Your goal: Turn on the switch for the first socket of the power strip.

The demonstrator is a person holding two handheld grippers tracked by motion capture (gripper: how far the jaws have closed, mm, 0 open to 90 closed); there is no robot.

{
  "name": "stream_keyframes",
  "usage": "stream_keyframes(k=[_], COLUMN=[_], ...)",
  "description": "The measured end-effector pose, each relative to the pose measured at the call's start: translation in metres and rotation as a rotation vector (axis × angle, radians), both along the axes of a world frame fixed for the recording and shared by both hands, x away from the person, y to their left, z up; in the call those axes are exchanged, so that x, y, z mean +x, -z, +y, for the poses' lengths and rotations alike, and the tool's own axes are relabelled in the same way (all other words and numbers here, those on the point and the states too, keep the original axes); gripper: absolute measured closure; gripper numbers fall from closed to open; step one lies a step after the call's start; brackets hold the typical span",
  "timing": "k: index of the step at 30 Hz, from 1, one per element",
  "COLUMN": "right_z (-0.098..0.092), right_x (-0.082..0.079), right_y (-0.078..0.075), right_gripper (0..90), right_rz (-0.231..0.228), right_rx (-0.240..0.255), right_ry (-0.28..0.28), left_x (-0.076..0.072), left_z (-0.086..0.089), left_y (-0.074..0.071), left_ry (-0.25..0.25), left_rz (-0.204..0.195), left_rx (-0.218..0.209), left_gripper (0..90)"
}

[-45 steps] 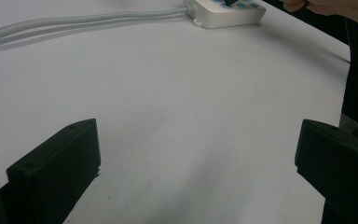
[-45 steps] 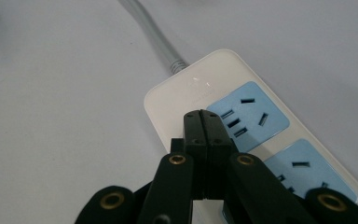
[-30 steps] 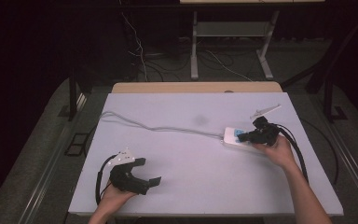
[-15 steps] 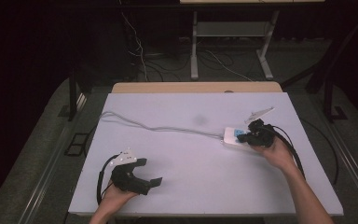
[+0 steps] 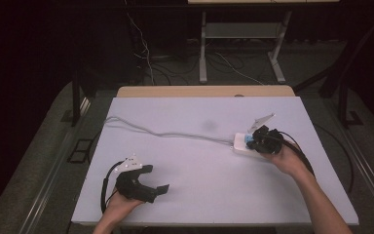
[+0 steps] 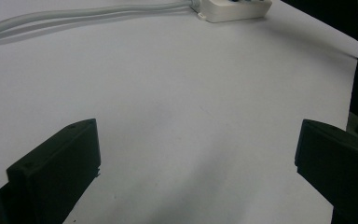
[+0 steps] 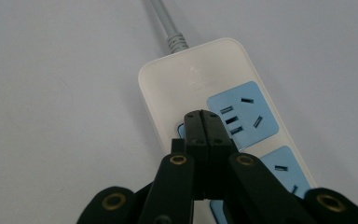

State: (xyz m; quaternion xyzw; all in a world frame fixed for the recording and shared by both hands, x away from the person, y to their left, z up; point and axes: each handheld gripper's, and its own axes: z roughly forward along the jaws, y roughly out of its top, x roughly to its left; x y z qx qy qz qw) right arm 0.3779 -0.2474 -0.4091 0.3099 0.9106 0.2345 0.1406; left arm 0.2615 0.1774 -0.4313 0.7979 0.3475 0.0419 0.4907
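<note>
Right hand-held gripper (image 7: 203, 116) over the strip (image 7: 214, 112)
We see its jaws pressed together; left hand-held gripper (image 5: 148, 183) spread on the counter (image 5: 199, 185)

A table (image 5: 195, 195) with a pale, lavender-white top stands on a dark floor, a strip of bare wood showing along its far edge. A white power strip (image 5: 241, 145) with blue socket panels lies flat on the right half of the table. Its grey cord (image 5: 165, 133) runs from the strip's end leftward across the top in a loose curve toward the far left corner. In the left gripper view the strip sits at the far end of the surface; the right gripper view shows its sockets facing up.
</note>
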Motion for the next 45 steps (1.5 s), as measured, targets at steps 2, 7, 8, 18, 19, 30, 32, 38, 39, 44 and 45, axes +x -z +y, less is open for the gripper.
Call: stream_keyframes(k=[2,7,8,18,19,30,32,38,39,44,45], right_z=[-0.003,-0.008,-0.009,-0.012,-0.012,-0.013,-0.015,-0.021,-0.022,-0.029,-0.032], right_x=[0.002,0.006,0.007,0.011,0.011,0.009,0.006,0.001,-0.001,-0.01,-0.014], right_y=[0.0,0.0,0.0,-0.002,-0.003,-0.016,-0.02,-0.027,-0.029,-0.04,-0.043], right_gripper=[90.0,90.0,90.0,90.0,90.0,90.0,90.0,89.5,89.5,87.0,84.1], right_rz=[0.019,0.054,0.06,0.096,0.095,0.078,0.075,0.07,0.07,0.066,0.067], right_rx=[0.026,0.072,0.074,0.157,0.165,0.218,0.23,0.272,0.284,0.323,0.335], right_ry=[0.002,0.014,0.012,0.022,0.024,0.045,0.053,0.074,0.079,0.091,0.101], left_x=[0.0,0.002,0.002,0.0,0.0,-0.002,-0.002,-0.002,-0.003,-0.003,-0.003], left_z=[0.001,0.003,0.003,0.002,0.002,0.001,0.001,0.001,0.001,0.0,0.0], left_y=[0.0,0.001,0.001,0.0,0.0,0.0,0.0,0.0,0.0,0.0,0.0], left_ry=[-0.005,-0.012,-0.011,-0.011,-0.011,-0.012,-0.01,-0.012,-0.012,-0.012,-0.012], left_rz=[0.001,0.011,0.012,0.008,0.009,0.007,0.008,0.007,0.008,0.009,0.008], left_rx=[0.001,-0.009,-0.009,-0.009,-0.011,-0.015,-0.013,-0.017,-0.017,-0.017,-0.018], left_gripper=[0.0,0.0,0.0,0.0,0.0,0.0,0.0,0.0,0.0,0.0,0.0])
